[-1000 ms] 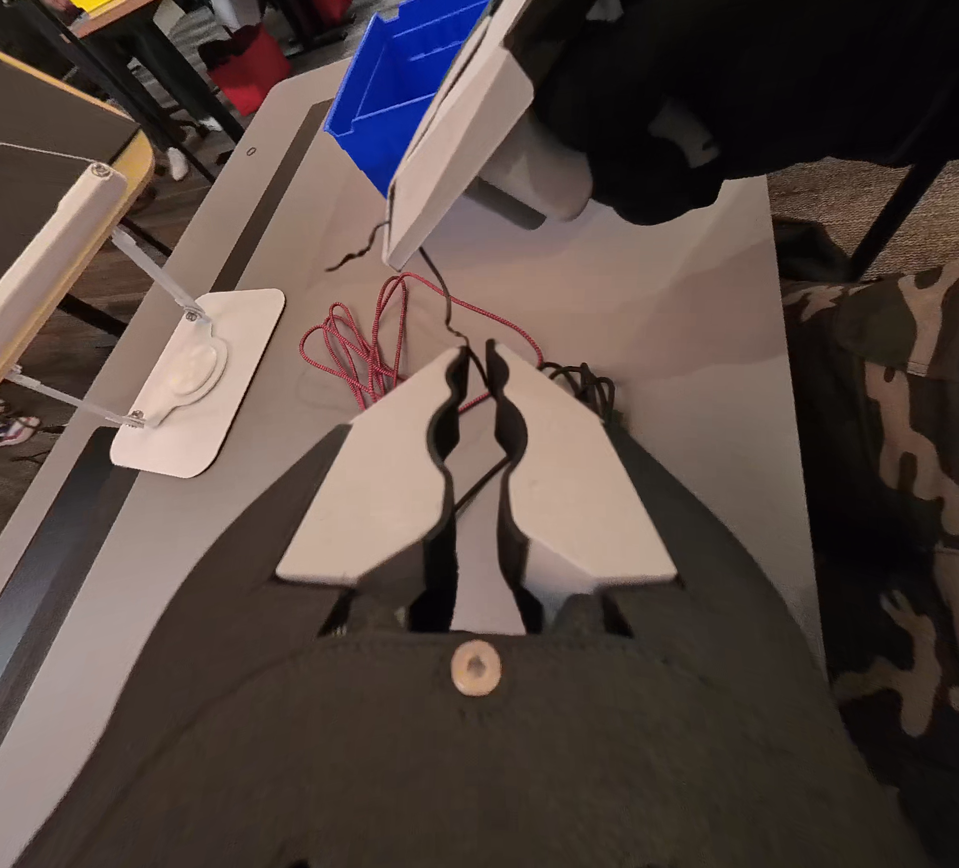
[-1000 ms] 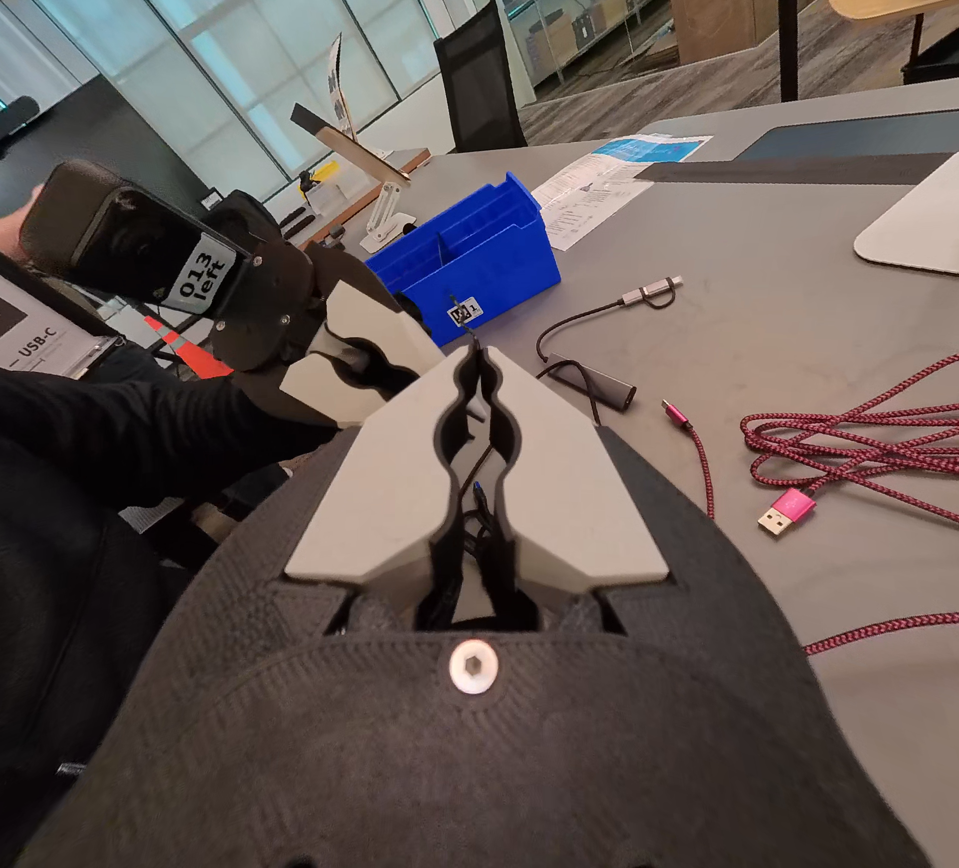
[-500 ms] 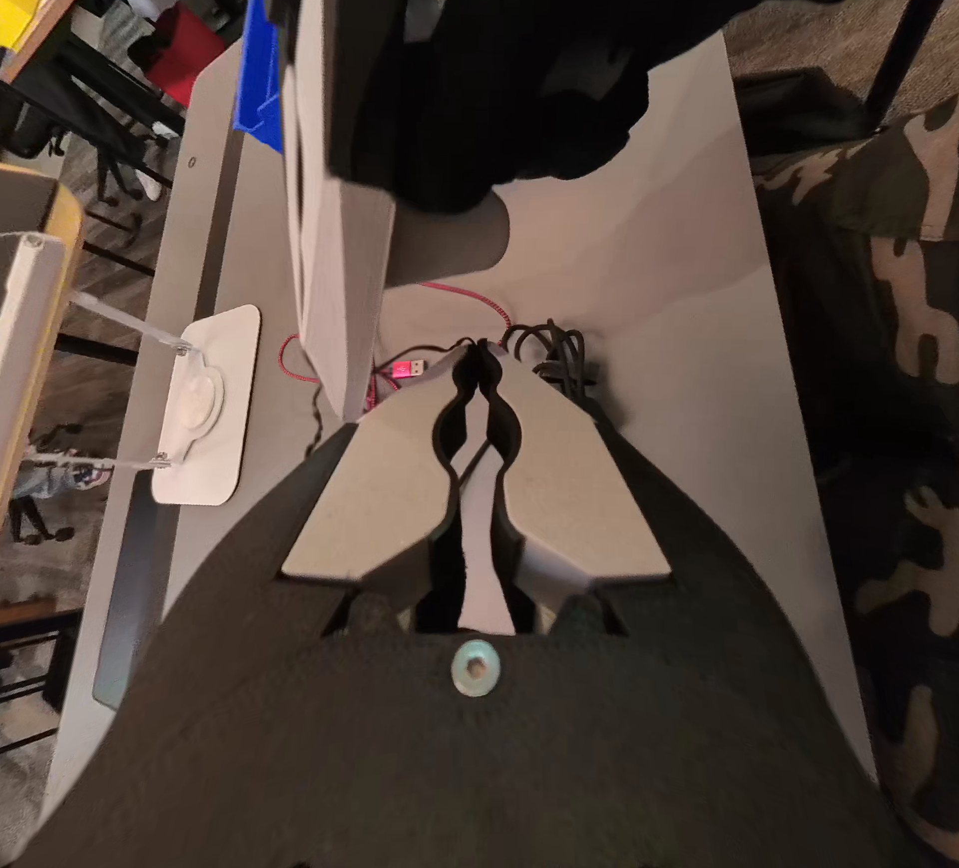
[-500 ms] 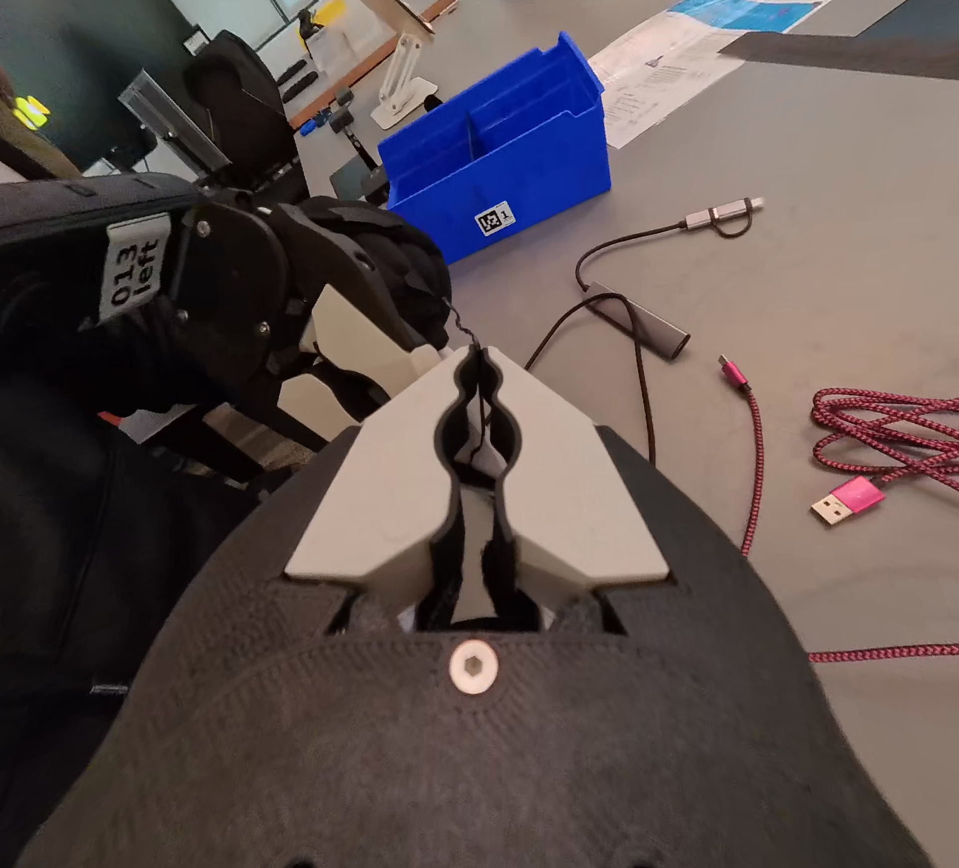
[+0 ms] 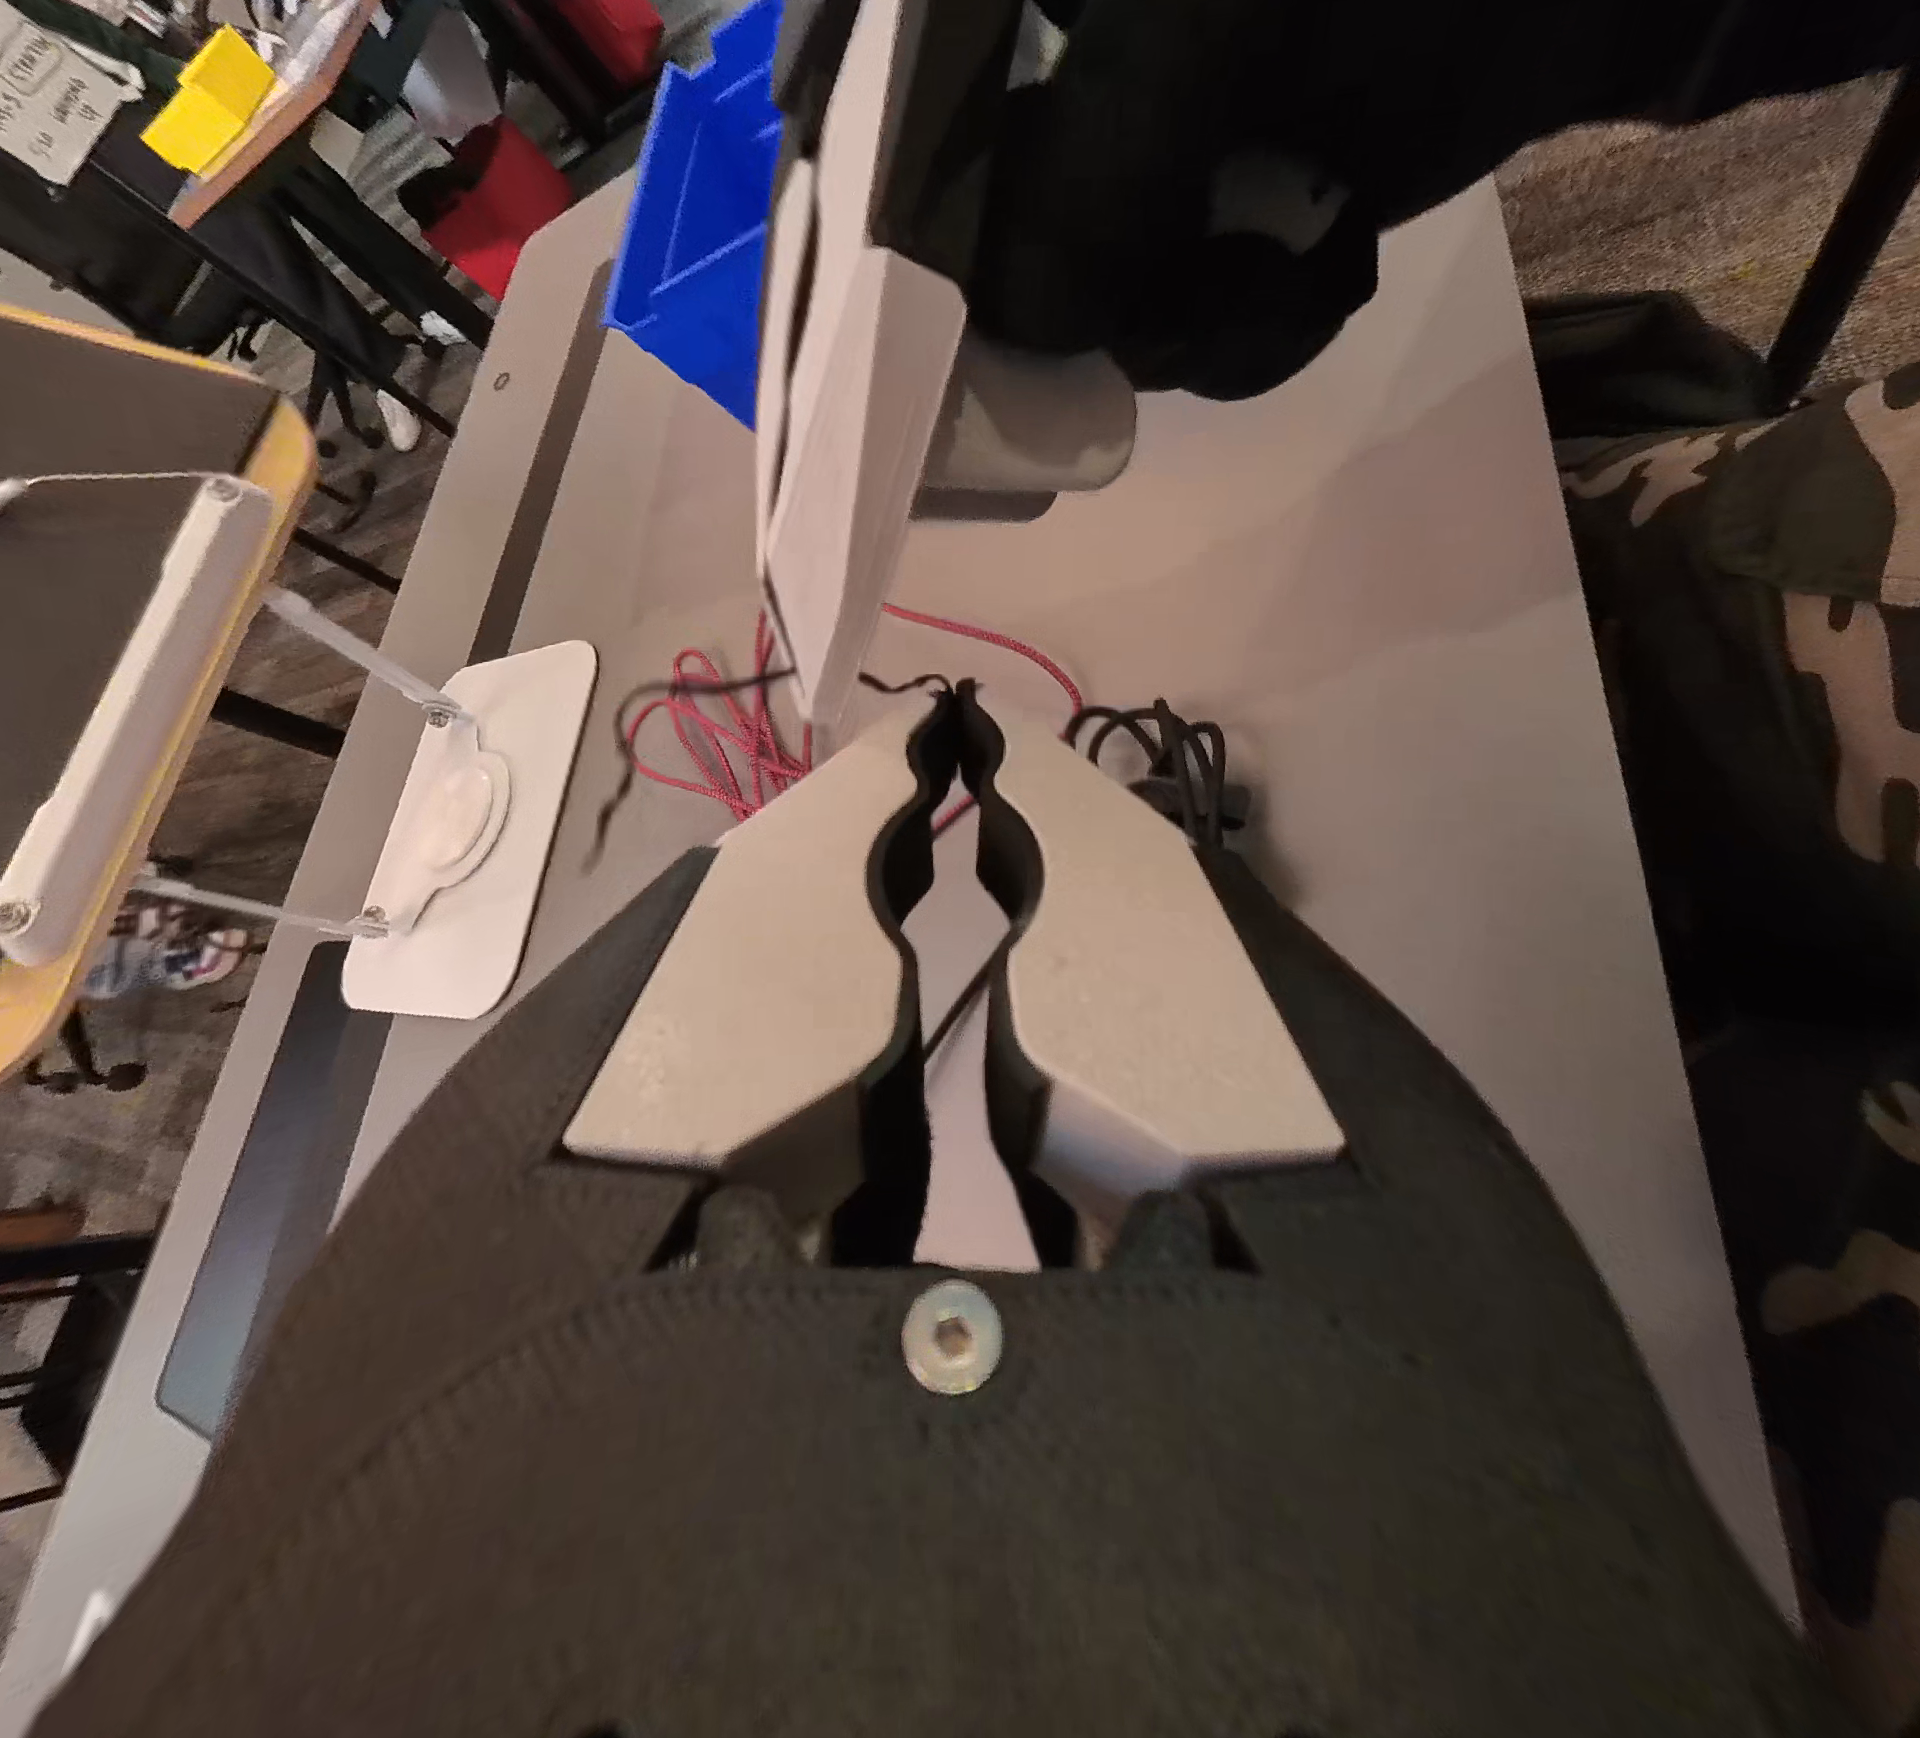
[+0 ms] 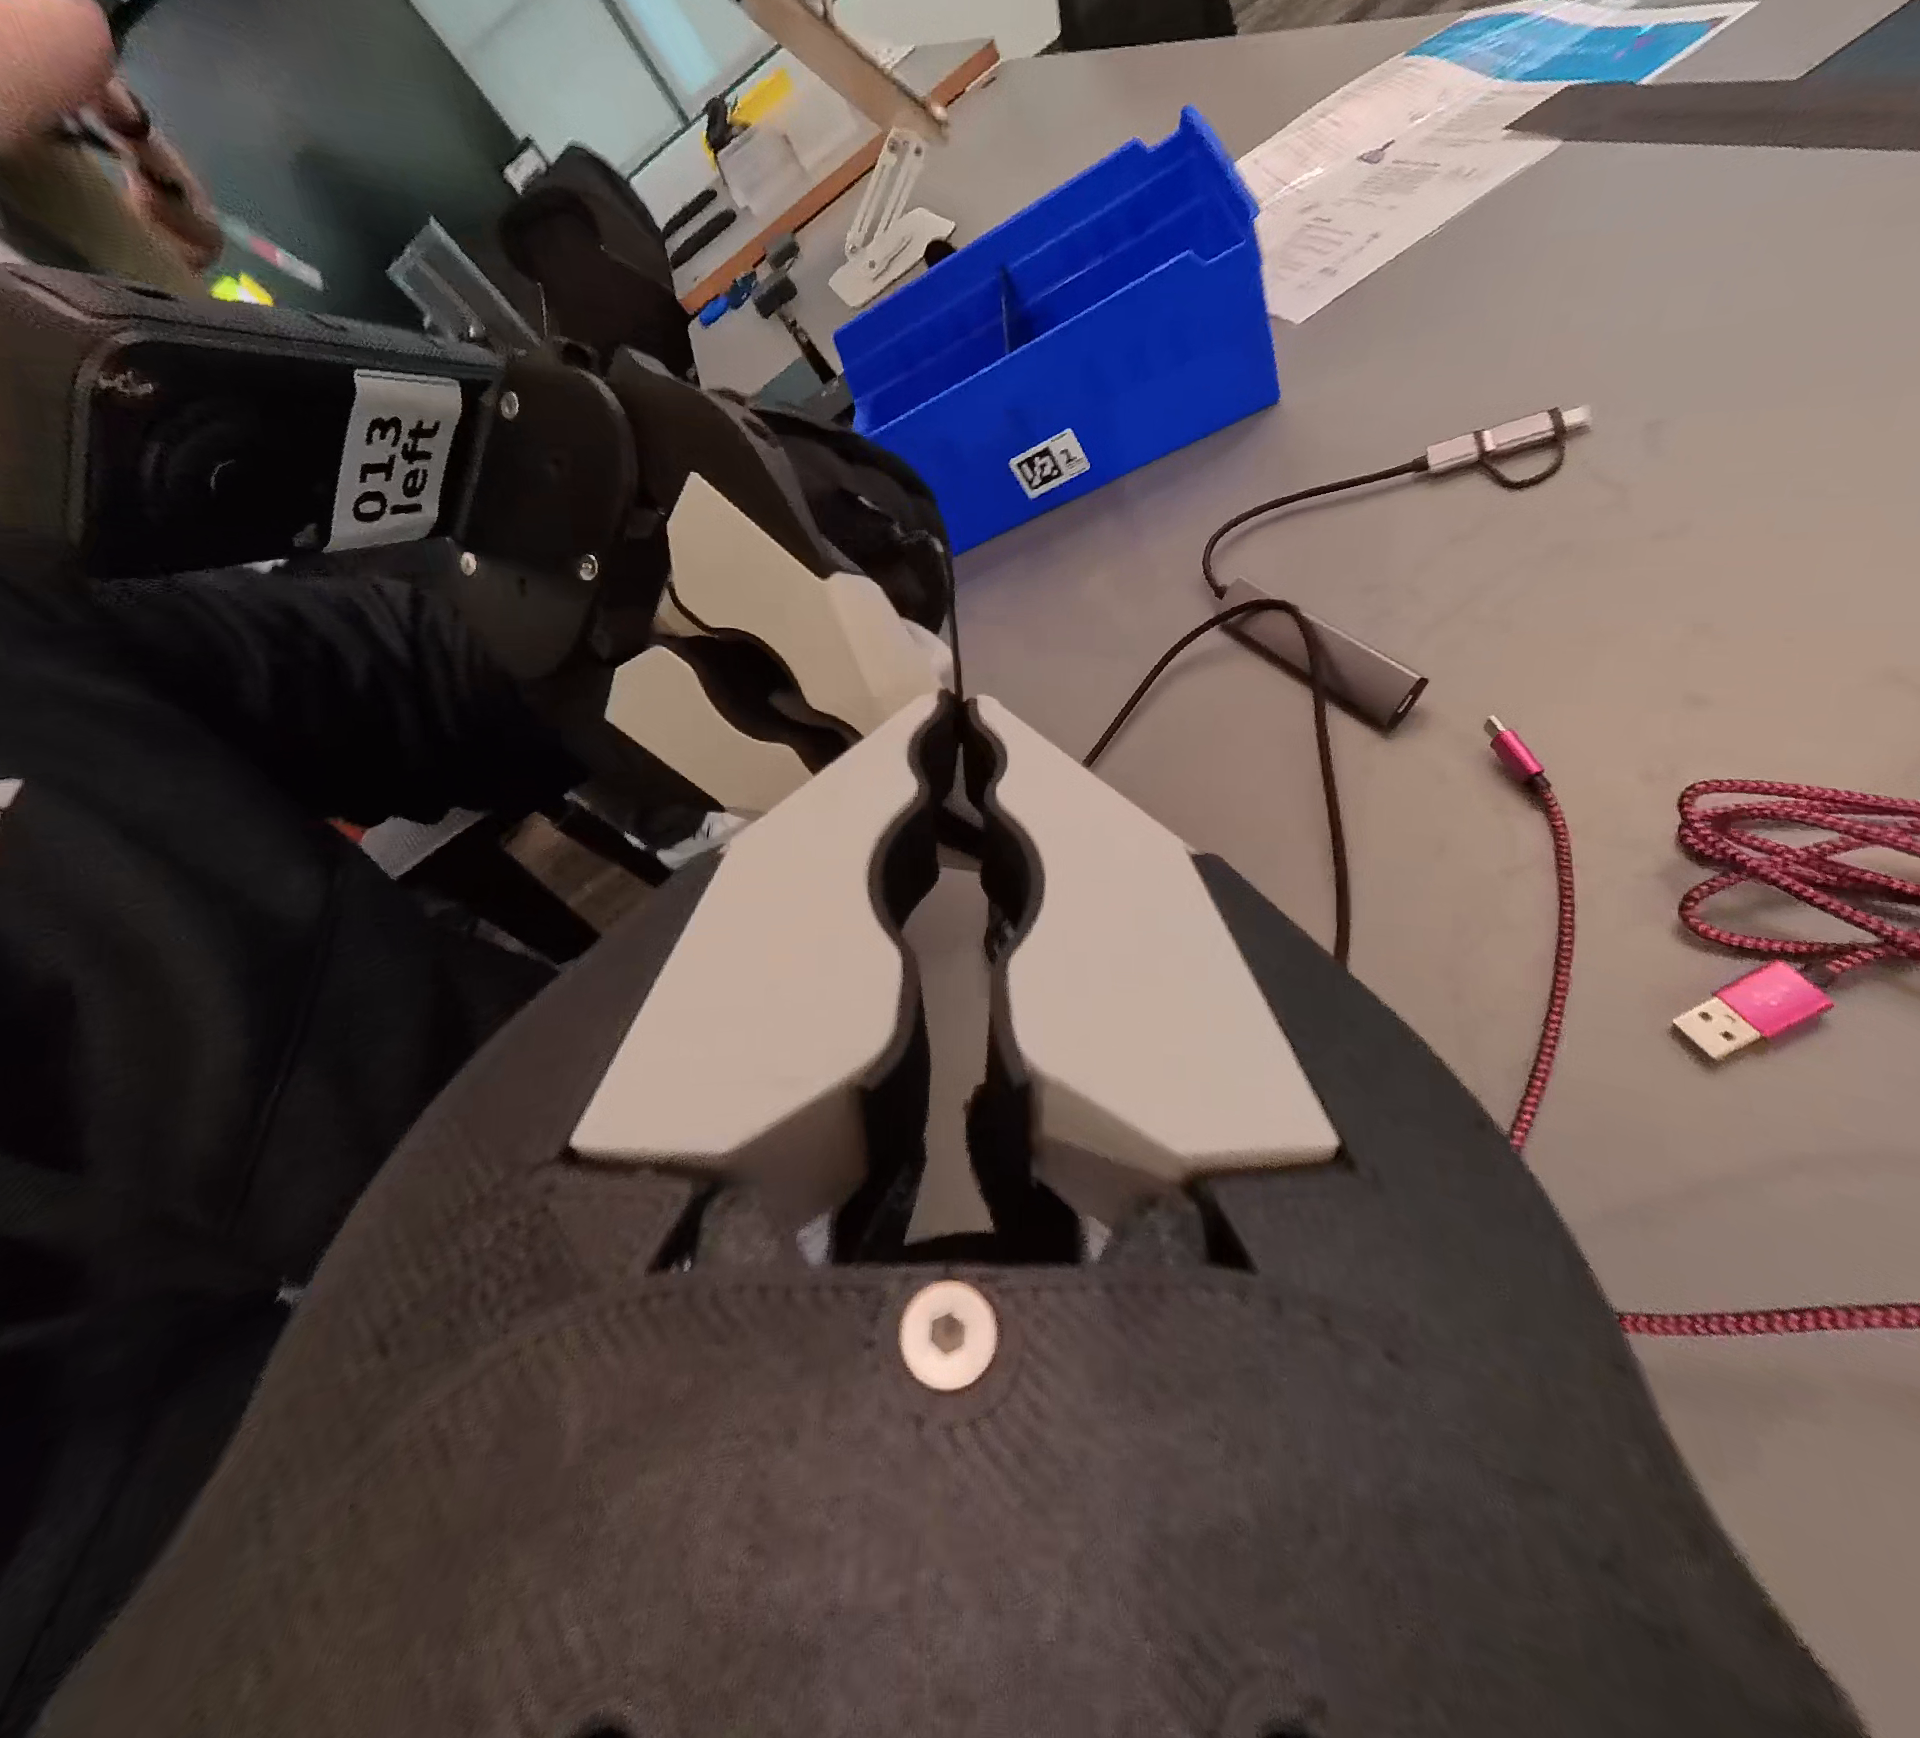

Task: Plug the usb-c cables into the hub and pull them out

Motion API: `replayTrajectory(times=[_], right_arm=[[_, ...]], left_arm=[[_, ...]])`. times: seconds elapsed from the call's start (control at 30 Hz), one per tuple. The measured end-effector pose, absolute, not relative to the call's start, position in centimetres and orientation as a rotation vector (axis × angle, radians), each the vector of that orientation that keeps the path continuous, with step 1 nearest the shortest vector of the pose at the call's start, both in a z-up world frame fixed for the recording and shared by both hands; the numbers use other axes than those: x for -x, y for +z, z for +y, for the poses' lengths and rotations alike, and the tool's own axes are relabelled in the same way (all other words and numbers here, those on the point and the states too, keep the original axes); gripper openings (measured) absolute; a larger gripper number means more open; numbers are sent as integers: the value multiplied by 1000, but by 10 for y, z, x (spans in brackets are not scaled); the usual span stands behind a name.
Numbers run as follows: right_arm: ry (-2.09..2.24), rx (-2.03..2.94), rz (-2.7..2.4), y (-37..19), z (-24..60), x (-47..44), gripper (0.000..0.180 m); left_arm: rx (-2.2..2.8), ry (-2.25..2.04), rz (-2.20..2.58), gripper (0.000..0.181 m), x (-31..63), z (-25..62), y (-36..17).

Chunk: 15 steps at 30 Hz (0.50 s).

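The hub [image 6: 1340, 665], a slim grey bar, lies on the grey table [image 6: 1662, 608] in front of the blue bin [image 6: 1081, 379], with its own short lead ending in a grey adapter [image 6: 1507, 447] farther back. No cable sits in its ports. The red cable [image 6: 1808, 878] lies coiled to the right of it, its small plug [image 6: 1512, 748] just beside the hub's end and its wide USB plug [image 6: 1756, 1013] nearer the camera.

A thin black cable [image 6: 1226, 649] runs from near the hub toward both claws. The right gripper [image 6: 956, 706] has its jaws pinched nearly together on this cable at the tips. The left gripper [image 5: 954, 696] is likewise narrow, with a black strand passing between its fingers; its tips meet on that strand. The two claws hang close together above the table edge, the right one's fingers [image 5: 831, 462] pointing down just ahead of the left.

The step in hand looks like readying the black cable: finding and seating its plug end for insertion. Which end is the plug cannot be told. Next, one claw needs a firm hold right behind the plug, while the other steadies the hub so it does not slide.
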State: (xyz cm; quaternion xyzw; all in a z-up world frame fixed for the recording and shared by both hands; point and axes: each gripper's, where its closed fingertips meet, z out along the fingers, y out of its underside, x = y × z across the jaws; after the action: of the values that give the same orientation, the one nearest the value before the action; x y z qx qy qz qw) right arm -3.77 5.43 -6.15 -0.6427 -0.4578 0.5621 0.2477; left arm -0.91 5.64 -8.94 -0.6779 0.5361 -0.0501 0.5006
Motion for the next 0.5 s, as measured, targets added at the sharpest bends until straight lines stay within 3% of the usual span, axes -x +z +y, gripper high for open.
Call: replayTrajectory(times=[0.07, 0.23, 0.3, 0.4, 0.5], right_arm=[[1521, 1760, -1170, -58, 66, 34, 0], [1392, 1801, -1189, -68, 72, 32, 0], [1350, 1788, -1204, -68, 68, 39, 0], [1302, 1791, -1246, -72, 61, 47, 0], [1262, 1812, -1225, -77, 66, 47, 0]], left_arm=[[1619, -139, 1252, 7, 13, 57, -78], [1554, 22, 1132, 81, 19, 70, -47], [1632, 117, 1144, 97, 20, 78, -63], [1674, 195, 1148, 90, 26, 84, -79], [1571, 220, 1108, 88, 26, 80, -56]])
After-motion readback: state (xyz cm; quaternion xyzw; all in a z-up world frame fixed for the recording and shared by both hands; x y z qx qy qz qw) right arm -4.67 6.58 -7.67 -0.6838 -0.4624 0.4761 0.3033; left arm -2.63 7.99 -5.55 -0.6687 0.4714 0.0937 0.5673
